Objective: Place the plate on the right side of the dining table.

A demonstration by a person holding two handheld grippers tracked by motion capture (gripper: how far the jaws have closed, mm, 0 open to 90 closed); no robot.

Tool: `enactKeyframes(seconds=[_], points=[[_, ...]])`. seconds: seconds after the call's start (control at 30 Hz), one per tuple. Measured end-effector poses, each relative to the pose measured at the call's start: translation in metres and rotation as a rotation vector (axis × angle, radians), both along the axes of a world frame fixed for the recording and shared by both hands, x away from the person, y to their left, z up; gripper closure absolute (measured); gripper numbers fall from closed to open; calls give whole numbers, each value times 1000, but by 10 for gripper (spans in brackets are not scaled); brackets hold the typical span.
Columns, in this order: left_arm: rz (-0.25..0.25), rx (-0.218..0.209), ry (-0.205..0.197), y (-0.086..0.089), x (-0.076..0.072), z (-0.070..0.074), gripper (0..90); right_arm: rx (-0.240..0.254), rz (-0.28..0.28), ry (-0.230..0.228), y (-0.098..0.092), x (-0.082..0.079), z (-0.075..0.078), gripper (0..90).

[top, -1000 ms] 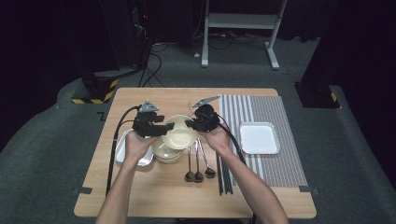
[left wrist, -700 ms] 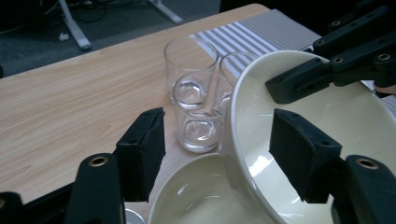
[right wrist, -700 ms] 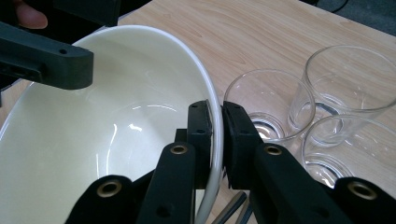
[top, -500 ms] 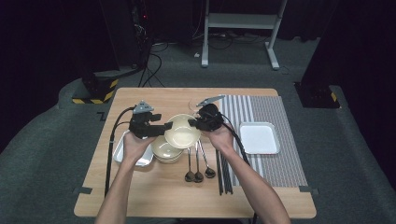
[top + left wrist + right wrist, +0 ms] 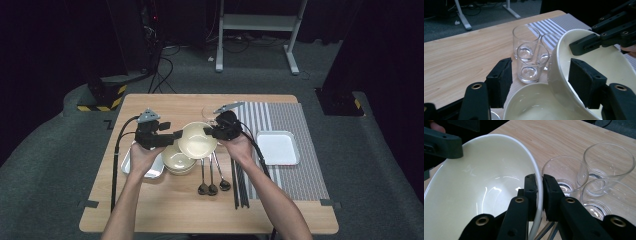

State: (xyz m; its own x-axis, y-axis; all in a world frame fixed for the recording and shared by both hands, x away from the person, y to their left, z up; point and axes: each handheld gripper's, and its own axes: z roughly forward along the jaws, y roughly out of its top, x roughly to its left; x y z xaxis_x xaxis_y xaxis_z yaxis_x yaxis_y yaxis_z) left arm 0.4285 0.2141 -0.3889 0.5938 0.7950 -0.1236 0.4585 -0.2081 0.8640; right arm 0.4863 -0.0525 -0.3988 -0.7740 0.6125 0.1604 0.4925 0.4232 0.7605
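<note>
The upper bowl (image 5: 197, 140) is held tilted above the lower bowl (image 5: 177, 159) at desk centre. Its 3 o'clock rim is clamped by the right tool (image 5: 539, 192). The left tool (image 5: 541, 82) – jaws apart, just opened – straddles the 9 o'clock rim.
</note>
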Motion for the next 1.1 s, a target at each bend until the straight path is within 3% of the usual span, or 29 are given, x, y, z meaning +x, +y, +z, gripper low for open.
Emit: enactKeyframes(seconds=[0.13, 0.63, 0.77, 0.9, 1.1], points=[[7, -17, -2, 3, -1, 0, 345, -1, -7, 2, -4, 1, -1, 821], [32, 29, 13, 8, -4, -9, 340, 10, -36, 7, -21, 3, -2, 821], [55, 13, 17, 15, -7, -11, 324, 8, -36, 6, -22, 4, -2, 821], [99, 27, 7, 20, -10, -12, 319, 8, -42, 5, -22, 5, -2, 821], [147, 14, 20, 26, -10, -22, 324, -10, -56, -4, -25, 5, -2, 821]])
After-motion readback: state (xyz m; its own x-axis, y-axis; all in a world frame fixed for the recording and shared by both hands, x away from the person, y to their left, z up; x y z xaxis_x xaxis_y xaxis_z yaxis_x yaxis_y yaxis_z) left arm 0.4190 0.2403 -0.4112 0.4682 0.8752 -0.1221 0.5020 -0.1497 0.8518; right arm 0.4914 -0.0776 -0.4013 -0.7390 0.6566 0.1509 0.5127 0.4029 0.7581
